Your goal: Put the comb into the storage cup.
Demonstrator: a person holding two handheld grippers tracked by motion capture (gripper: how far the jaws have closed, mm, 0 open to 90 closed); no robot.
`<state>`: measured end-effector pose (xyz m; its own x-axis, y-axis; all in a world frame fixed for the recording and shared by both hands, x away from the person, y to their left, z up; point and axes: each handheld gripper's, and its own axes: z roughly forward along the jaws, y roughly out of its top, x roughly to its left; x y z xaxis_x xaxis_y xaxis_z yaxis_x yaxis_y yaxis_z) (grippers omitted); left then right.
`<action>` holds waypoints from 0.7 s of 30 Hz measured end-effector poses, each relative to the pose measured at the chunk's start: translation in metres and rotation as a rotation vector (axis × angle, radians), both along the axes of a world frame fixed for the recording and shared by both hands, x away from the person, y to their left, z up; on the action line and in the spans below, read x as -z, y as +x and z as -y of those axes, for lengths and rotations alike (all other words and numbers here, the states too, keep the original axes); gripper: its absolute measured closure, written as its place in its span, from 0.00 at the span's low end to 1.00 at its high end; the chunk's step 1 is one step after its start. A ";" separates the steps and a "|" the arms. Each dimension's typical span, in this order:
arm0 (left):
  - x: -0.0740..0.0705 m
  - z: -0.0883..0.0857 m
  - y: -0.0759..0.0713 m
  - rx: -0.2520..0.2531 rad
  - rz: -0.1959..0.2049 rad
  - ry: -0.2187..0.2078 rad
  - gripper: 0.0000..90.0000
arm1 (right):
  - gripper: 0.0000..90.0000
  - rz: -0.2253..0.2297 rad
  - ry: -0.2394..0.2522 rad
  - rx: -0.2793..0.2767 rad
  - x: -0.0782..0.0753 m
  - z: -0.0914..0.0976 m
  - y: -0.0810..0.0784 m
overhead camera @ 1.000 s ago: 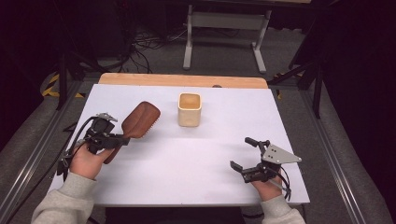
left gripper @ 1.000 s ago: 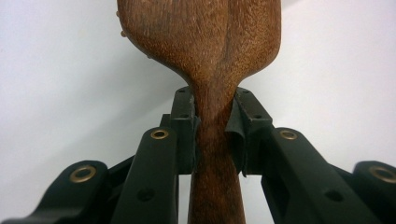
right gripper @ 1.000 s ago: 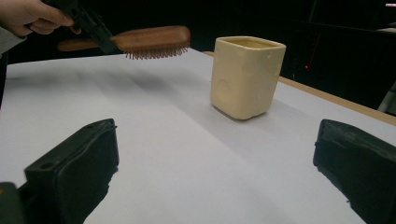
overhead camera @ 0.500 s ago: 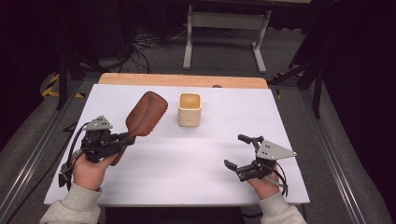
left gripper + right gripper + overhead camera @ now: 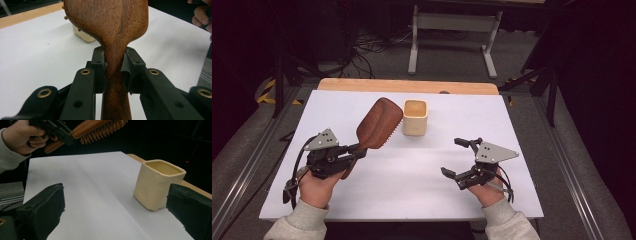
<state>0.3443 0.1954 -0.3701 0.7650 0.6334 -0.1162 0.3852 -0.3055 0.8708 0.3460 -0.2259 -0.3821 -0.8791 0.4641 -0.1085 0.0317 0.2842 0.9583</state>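
At the left of the high view, the left tool (image 5: 343,156) is clamped on the neck of a wooden hairbrush (image 5: 379,124), which is lifted clear of the white table (image 5: 412,175). The brush head tilts up and away from the hand, bristles facing the right side, and reaches to just beside the cream cup (image 5: 415,117); whether head and cup touch cannot be told from above. The lower end of the handle is hidden under the tool's body and the left hand (image 5: 314,187). In the left gripper view the pads press the handle from both sides at its narrow waist, the smooth wooden back of the brush (image 5: 110,22) rises out of the top edge so its tip is cut off, and the cup (image 5: 83,35) is mostly hidden behind it.

Further right, the cup stands upright near the far middle of the table, its inside too dim to make out.

At the right, the right tool (image 5: 459,160) hovers with its jaws wide apart and nothing between them, well apart from the brush. In the right gripper view the two black jaws frame the cup (image 5: 158,185), and the brush's bristles (image 5: 102,130) show at the top edge, partly cut off.
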 end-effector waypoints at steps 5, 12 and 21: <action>0.001 0.006 -0.004 0.015 0.027 0.002 0.82 | 0.03 -0.034 -0.003 -0.026 -0.008 -0.013 0.005; 0.006 0.013 -0.006 0.042 0.036 0.005 0.81 | 0.02 -0.071 -0.040 -0.060 -0.023 -0.039 0.018; 0.016 0.020 -0.006 0.062 0.036 0.013 0.81 | 0.01 -0.134 -0.069 -0.070 -0.037 -0.068 0.038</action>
<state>0.3378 0.1750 -0.3865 0.8063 0.5860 -0.0801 0.3339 -0.3392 0.8794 0.3844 -0.1579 -0.3455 -0.9178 0.3966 -0.0177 0.1357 0.3554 0.9248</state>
